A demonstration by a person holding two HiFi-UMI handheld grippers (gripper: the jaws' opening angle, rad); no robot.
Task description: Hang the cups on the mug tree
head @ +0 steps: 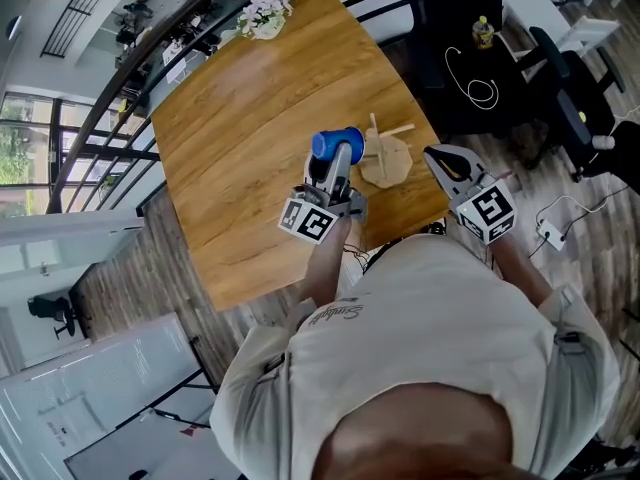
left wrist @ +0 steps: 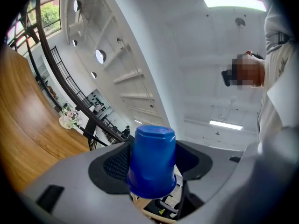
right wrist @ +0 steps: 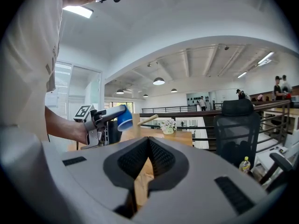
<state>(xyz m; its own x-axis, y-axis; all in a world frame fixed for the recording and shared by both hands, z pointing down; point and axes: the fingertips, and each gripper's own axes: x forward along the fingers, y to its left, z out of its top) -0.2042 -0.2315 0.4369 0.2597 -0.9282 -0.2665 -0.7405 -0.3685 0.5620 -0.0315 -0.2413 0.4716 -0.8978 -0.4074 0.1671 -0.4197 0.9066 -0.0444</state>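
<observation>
My left gripper (head: 342,160) has its jaws clamped on the blue cup (head: 335,144), holding it above the surface (head: 240,138), just left of the wooden mug tree (head: 386,160). My right gripper (head: 438,158) has its jaws pressed together, empty, just right of the tree. A vase of flowers (head: 265,15) stands at the far edge.

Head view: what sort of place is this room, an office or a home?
Most likely an open-plan office, not a home. A black office chair stands by a long railing, and a white desk stands beyond the wooden table.
</observation>
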